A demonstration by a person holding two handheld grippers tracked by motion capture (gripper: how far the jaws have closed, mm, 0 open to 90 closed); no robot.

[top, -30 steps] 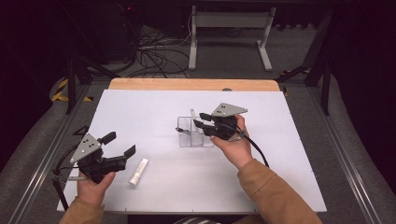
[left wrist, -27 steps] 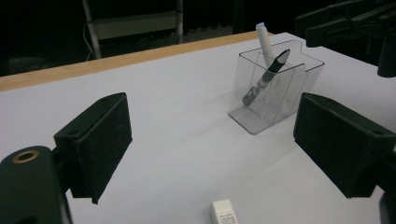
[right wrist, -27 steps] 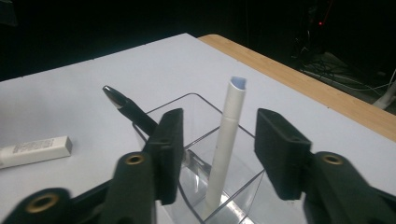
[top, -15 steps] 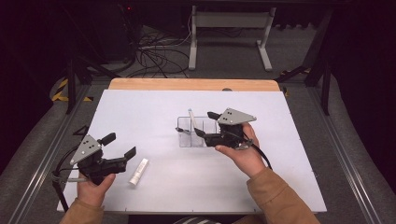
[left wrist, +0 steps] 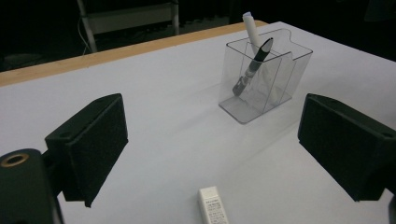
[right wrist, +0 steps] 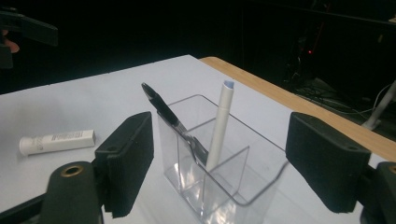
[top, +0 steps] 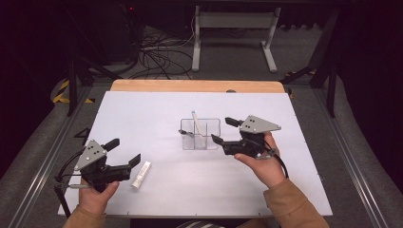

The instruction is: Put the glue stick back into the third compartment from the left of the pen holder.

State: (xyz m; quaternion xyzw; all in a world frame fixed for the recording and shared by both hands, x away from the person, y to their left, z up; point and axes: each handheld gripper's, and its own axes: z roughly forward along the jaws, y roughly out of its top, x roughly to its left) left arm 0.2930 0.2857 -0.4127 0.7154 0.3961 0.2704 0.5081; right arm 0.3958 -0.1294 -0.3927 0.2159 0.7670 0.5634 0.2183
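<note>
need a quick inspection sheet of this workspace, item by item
surface: white table top, wooden strip along the far edge.
job's things: clear divided holder with a white pen and a black-and-silver pen leaning inside; white tube lying flat near the left gripper.
clutter: nothing seen.
grippers: left gripper open, empty, aimed toward the tube; right gripper beside the holder, jaws just opened, nothing between them.
cables: a cable trails from each gripper; loose cables on the floor beyond.
surroundings: dark room, metal stand behind.
</note>
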